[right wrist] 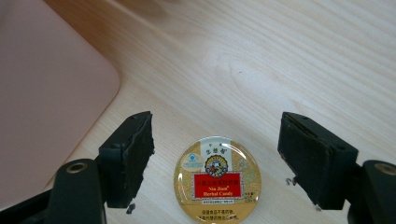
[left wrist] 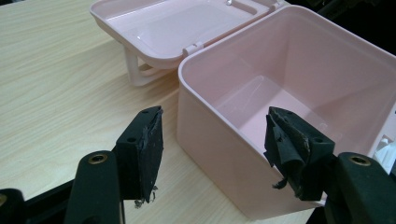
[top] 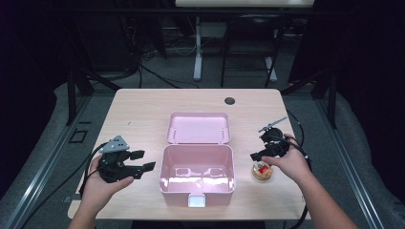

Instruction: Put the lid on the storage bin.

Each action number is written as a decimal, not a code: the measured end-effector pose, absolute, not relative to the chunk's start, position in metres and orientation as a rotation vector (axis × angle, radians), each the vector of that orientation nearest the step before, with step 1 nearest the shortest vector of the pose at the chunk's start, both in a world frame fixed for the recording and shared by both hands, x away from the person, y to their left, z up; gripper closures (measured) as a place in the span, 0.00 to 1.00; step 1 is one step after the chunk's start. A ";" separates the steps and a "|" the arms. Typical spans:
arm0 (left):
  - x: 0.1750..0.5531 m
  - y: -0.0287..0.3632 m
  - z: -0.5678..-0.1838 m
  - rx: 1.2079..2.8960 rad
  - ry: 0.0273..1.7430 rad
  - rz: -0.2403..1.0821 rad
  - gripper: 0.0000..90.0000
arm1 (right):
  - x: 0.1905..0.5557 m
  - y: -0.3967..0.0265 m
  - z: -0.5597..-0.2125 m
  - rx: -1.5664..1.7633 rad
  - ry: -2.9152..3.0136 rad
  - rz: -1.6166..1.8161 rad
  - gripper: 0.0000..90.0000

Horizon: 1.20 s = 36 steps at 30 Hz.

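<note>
An open pink plastic box stands mid-table, its lid tilted back behind it and nothing visible inside. A small round gold candy tin with a red label lies flat on the table just right of the box. My right gripper hovers over the tin. In the right gripper view the right gripper is open, its jaws to either side of the tin and clear of it. My left gripper is held left of the box, open and empty. In the left gripper view the left gripper points at the box's near corner.
The light wooden table has a dark cable hole near its far edge. A white latch sits on the box's front wall. Cables trail from both grippers off the table sides. Dark floor and table legs lie beyond.
</note>
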<state>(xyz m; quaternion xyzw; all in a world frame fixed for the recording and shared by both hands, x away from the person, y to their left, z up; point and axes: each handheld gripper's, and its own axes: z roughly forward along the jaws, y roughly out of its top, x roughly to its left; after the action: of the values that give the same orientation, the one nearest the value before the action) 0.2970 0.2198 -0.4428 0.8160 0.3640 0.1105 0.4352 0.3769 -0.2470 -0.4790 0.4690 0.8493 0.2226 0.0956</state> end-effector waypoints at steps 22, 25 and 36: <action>0.299 0.220 -0.446 2.043 0.912 0.258 0.41 | 0.389 -0.248 -0.497 1.469 2.568 0.465 0.23; 0.299 0.221 -0.446 2.039 0.915 0.263 0.41 | 0.389 -0.248 -0.499 1.461 2.569 0.436 0.19; 0.300 0.221 -0.447 2.041 0.920 0.255 0.41 | 0.390 -0.244 -0.509 1.491 2.605 0.347 0.16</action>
<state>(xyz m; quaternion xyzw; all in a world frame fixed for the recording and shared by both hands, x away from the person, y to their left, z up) 0.2999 0.2206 -0.4471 0.8180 0.3686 0.1022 0.4295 0.3897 -0.2440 -0.5091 0.4927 0.8605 0.1146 0.0600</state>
